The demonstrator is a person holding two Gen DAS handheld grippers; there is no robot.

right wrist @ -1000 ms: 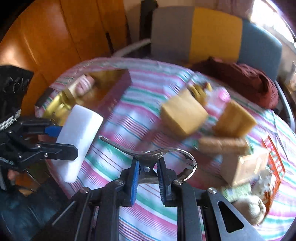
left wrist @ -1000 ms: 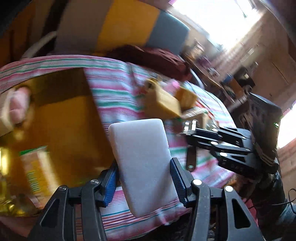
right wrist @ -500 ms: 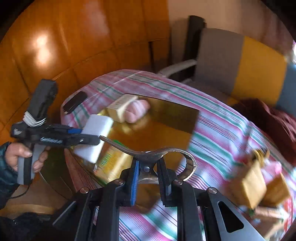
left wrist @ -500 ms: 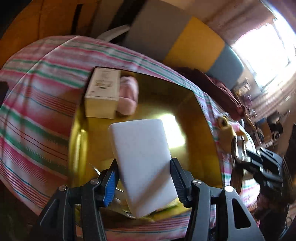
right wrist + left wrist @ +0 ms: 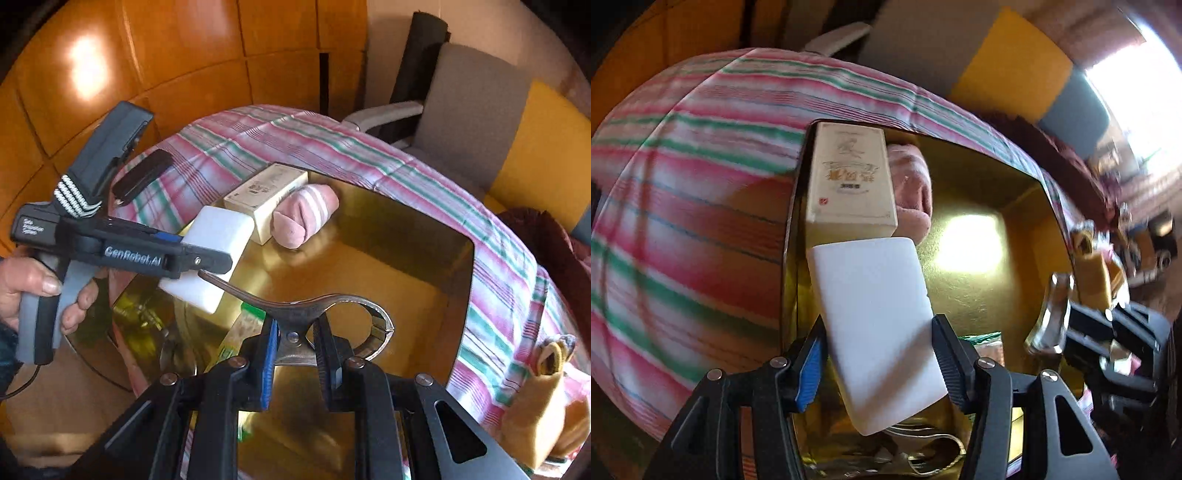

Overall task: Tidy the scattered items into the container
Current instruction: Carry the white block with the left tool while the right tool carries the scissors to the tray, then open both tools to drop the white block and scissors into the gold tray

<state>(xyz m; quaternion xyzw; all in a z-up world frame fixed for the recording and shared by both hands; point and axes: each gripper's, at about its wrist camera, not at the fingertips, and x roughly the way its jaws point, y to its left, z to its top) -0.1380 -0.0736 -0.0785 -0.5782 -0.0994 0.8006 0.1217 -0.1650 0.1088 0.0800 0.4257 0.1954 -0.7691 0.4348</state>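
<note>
Two claws over gold box (image 5: 424, 280) — left gripper (image 5: 879, 354) clamps white block (image 5: 875, 325) (tilted), right gripper (image 5: 295, 343) pinches metal tool (image 5: 314, 310).

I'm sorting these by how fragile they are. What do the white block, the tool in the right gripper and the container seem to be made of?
White block: probably foam or sponge, matte with soft rounded edges; soap is possible. Tool: polished metal, silvery with bright glints and a riveted pivot. Container: gold foil-like lining that mirrors the light; likely card or tin, I cannot tell which.
</note>
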